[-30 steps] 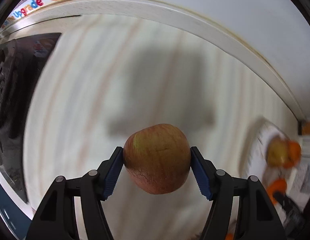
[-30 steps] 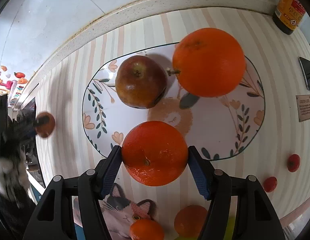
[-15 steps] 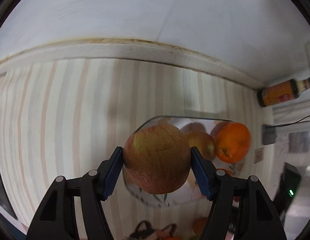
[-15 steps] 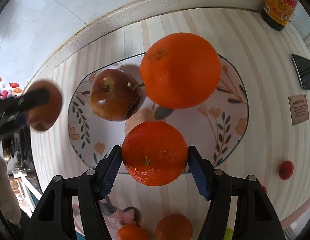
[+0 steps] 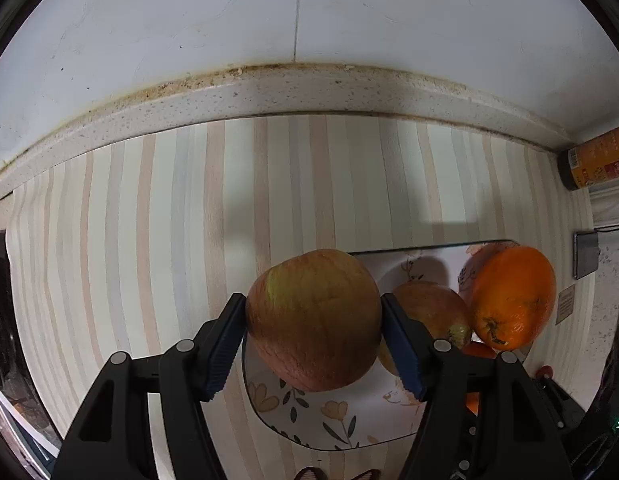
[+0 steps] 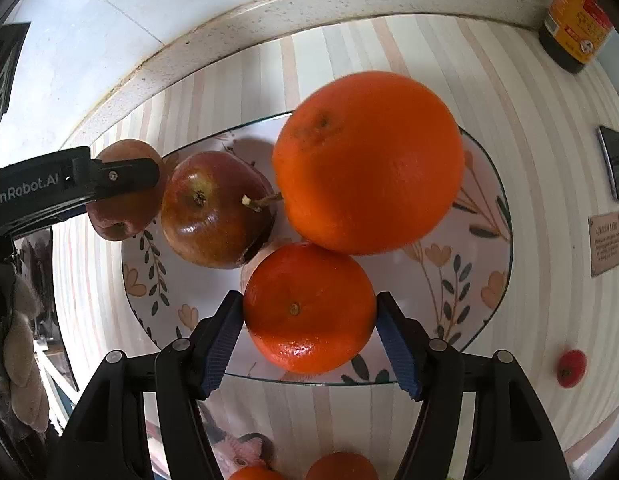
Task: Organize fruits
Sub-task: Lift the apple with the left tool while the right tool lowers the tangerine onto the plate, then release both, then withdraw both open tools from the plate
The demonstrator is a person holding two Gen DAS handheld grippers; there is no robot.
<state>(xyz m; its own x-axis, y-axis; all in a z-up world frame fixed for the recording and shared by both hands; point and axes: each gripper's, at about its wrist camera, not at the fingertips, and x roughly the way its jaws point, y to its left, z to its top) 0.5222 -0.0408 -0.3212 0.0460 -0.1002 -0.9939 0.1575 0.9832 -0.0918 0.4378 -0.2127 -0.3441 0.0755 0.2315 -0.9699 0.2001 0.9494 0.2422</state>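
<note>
Two grippers: both loaded, one fruit each.
Left gripper [image 5: 313,344]: jaws closed on a russet apple [image 5: 313,320], blue pads pressed against its two flanks; the apple is clear of the surface, hanging over the left rim of the floral plate [image 5: 341,428].
Left gripper, seen from the right wrist view: its black finger [image 6: 109,176] crosses the russet apple [image 6: 125,200] at the plate's left edge, just beside the dark red apple.
Right gripper [image 6: 309,340]: jaws clamped on a small orange [image 6: 309,308], pads on either side; the fruit sits over the near part of the plate [image 6: 485,312]. Whether it touches the plate cannot be told.
Plate contents: a dark red apple [image 6: 215,210] with its stem pointing right, and a large orange [image 6: 369,160] just beside it; the stem tip reaches the orange. The small orange lies close below both.
Same pair from the left wrist view: apple [image 5: 429,316] and large orange [image 5: 509,296] side by side on the plate's far right.
Surface: striped counter covering [image 5: 149,220], running back to a speckled stone ledge [image 5: 269,88] under a white wall.
Periphery, right wrist view: a sauce bottle [image 6: 573,20] with an orange label at the far right corner; a small red fruit [image 6: 571,368] lying off the plate to the right; a small printed card [image 6: 605,242] near the right edge; two more oranges [image 6: 341,466] at the bottom edge, partly cut off.
</note>
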